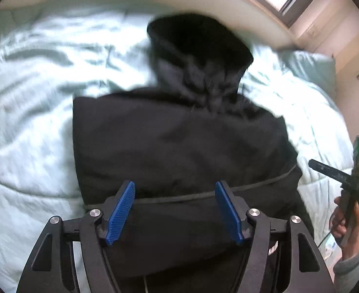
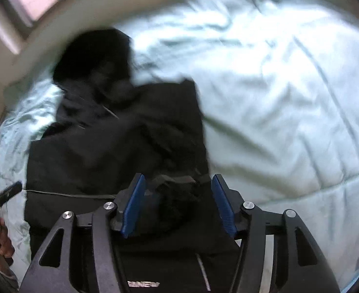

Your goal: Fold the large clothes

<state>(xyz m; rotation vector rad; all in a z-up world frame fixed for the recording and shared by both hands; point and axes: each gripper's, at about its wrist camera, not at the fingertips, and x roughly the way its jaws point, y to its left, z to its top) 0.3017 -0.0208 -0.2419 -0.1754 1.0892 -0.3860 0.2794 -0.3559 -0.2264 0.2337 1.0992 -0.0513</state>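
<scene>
**One black hooded jacket on the bed, both tongs open above it**

Count: one garment, two grippers, one pillow.

A black hooded jacket [image 1: 179, 141] lies on the pale green comforter [image 1: 33, 97], sides folded in to a rough rectangle, hood bunched toward the headboard [image 1: 228, 7]. One pillow [image 1: 311, 66] in matching green sits at the bed's head.

Left gripper [image 1: 175, 207]: blue pads spread wide, nothing between them, poised over the jacket's lower part by a thin seam line.

Right gripper [image 2: 178, 205]: jaws parted, pads clear of the cloth; a crumpled dark fold sits in the gap below them, not pinched.

No containers in sight. Both views are motion-blurred; finer jacket detail unreadable.
</scene>
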